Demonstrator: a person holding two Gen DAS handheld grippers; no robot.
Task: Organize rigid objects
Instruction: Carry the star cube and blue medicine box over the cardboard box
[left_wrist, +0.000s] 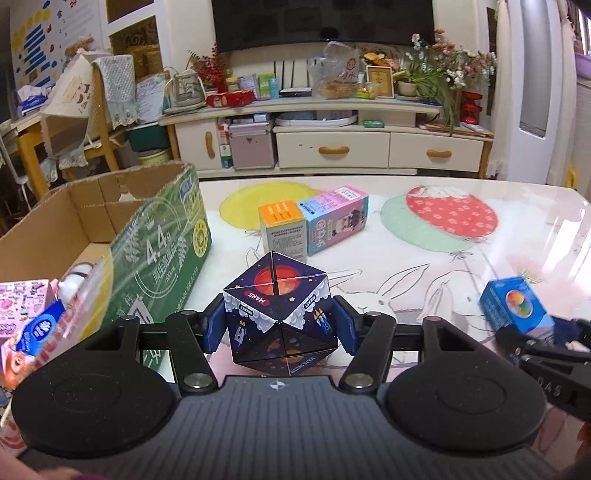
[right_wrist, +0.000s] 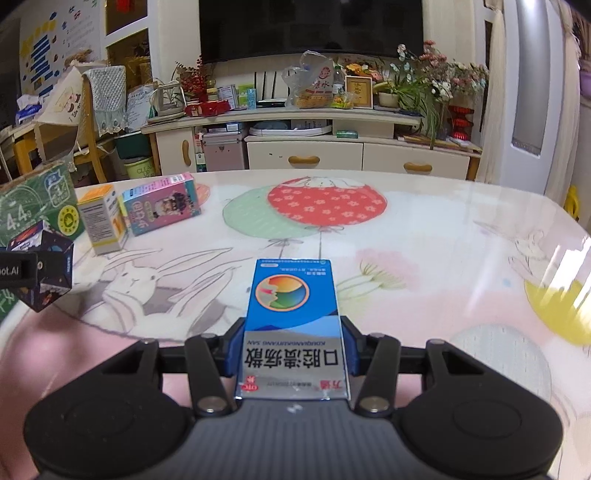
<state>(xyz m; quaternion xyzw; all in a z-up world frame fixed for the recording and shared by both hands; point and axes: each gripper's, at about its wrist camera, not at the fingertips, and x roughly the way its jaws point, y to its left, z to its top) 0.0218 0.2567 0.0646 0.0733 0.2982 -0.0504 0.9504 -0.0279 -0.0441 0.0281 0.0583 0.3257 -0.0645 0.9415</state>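
Observation:
My left gripper (left_wrist: 280, 330) is shut on a dark blue space-print cube (left_wrist: 280, 310) marked MARS, a blue pad on each side of it, held just above the table. The same cube (right_wrist: 44, 273) shows at the left edge of the right wrist view. My right gripper (right_wrist: 291, 347) is shut on a blue and silver medicine box (right_wrist: 291, 306) that points away along the fingers. That box (left_wrist: 517, 306) also appears low on the right in the left wrist view. An orange-topped white box (left_wrist: 284, 229) and a pink and blue carton (left_wrist: 336, 221) stand on the table ahead.
An open cardboard box (left_wrist: 159, 236) with green printed sides stands at the left, with a pink packet (left_wrist: 22, 306) and a pouch inside. The table (left_wrist: 443, 229) has a balloon and rabbit cover. Behind it are a cream TV cabinet (left_wrist: 332, 147) and a wooden chair.

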